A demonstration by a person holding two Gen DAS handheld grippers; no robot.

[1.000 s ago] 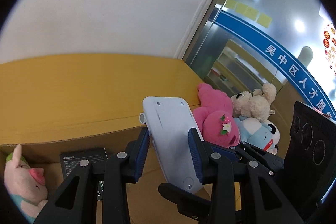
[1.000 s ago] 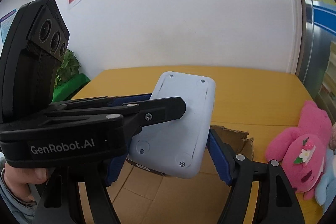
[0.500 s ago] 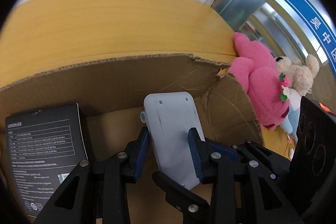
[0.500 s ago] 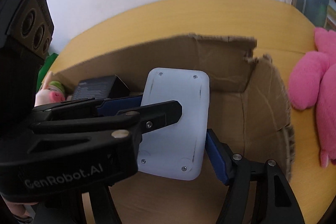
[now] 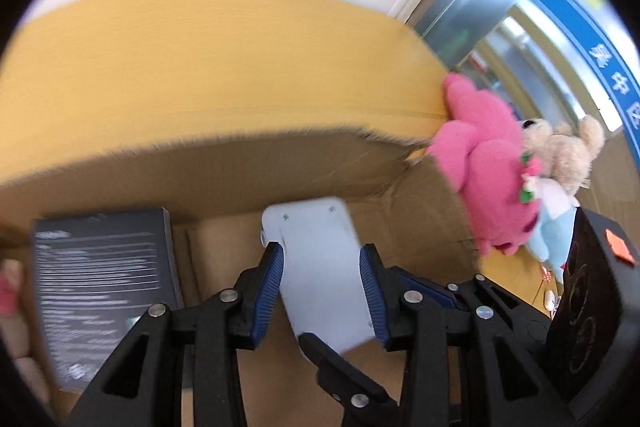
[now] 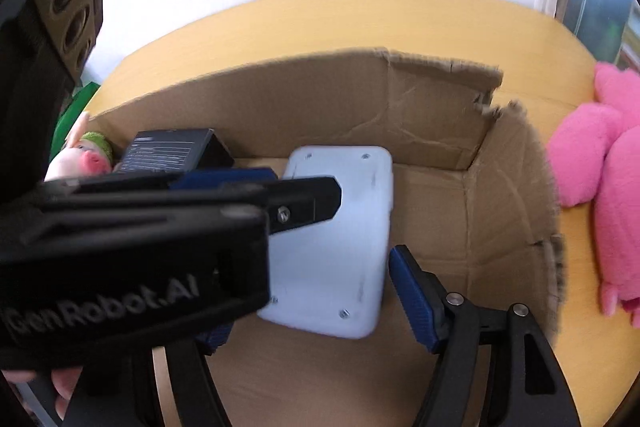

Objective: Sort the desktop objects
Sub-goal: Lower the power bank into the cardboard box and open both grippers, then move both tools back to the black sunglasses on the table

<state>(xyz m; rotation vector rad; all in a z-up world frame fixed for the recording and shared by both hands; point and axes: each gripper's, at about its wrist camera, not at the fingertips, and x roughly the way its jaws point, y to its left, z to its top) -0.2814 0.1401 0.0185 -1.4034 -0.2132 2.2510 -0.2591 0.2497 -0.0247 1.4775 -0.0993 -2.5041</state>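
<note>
My left gripper [image 5: 322, 287] is shut on a white flat device [image 5: 320, 267] and holds it inside an open cardboard box [image 5: 280, 163]. The device also shows in the right wrist view [image 6: 340, 247], with the left gripper's black body [image 6: 160, 227] across it. My right gripper [image 6: 320, 311] is open around the device's near end, its right finger [image 6: 412, 299] a little apart from the device; its left finger is mostly hidden behind the left gripper. A black carton [image 5: 104, 283] stands in the box at the left, also seen in the right wrist view [image 6: 172, 147].
A pink plush [image 5: 484, 183] lies on the yellow table [image 5: 200, 67] right of the box, with a beige bear [image 5: 560, 151] and a light-blue plush [image 5: 556, 227] beside it. A pig plush [image 6: 84, 155] sits at the box's left end. The box's far wall is torn at the right corner [image 6: 488, 99].
Both grippers have lowered the white device from above the box rim down into the box. The right gripper's finger now stands slightly clear of the device.
</note>
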